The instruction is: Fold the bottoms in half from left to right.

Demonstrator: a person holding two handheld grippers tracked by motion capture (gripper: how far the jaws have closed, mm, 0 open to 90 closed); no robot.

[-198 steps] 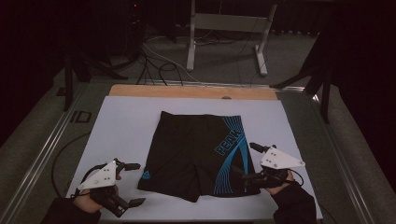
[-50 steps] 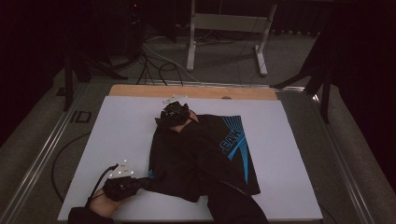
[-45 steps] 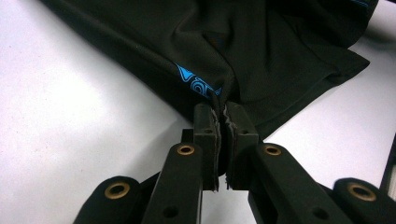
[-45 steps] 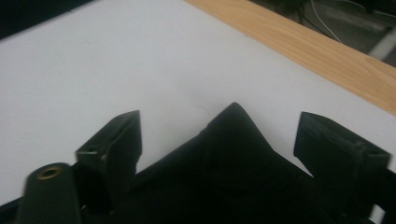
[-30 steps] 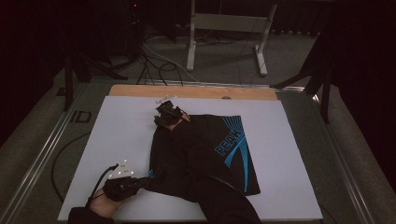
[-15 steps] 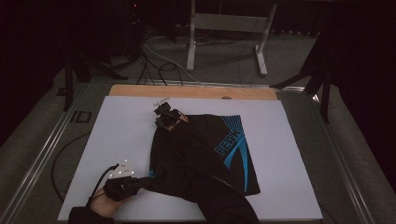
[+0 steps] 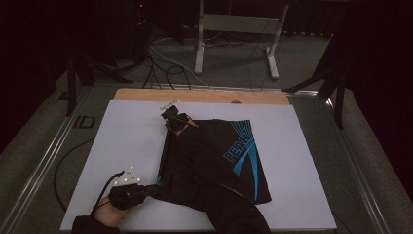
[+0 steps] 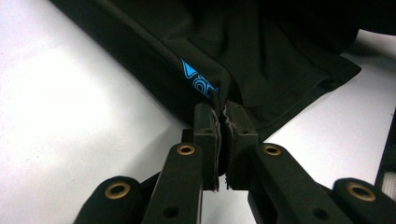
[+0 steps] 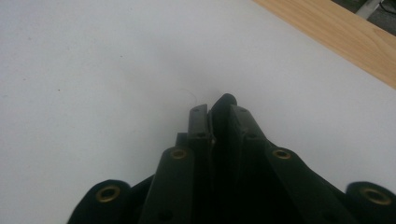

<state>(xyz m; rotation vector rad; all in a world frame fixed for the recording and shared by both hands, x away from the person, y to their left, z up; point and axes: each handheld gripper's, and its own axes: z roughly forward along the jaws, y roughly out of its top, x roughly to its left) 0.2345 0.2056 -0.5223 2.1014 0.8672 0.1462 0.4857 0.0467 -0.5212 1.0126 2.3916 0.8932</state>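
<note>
- High view: black shorts (image 7: pixel 214 156) lie mid-desk (image 7: pixel 122 141); the left gripper (image 7: pixel 146 190) pinches their near corner, the right gripper (image 7: pixel 176 121) their far corner; a sleeve hides the near hem.
- Left gripper view: jaws clamped on the hem (image 8: pixel 219 93).
- Right gripper view: jaws closed on dark cloth (image 9: pixel 225 100), mostly hidden.

The high view looks forward and down over the whole counter (image 7: pixel 122 122). Each tongs camera sits low, close above the counter, sharing the black shorts (image 7: pixel 214 161) with it.
</note>
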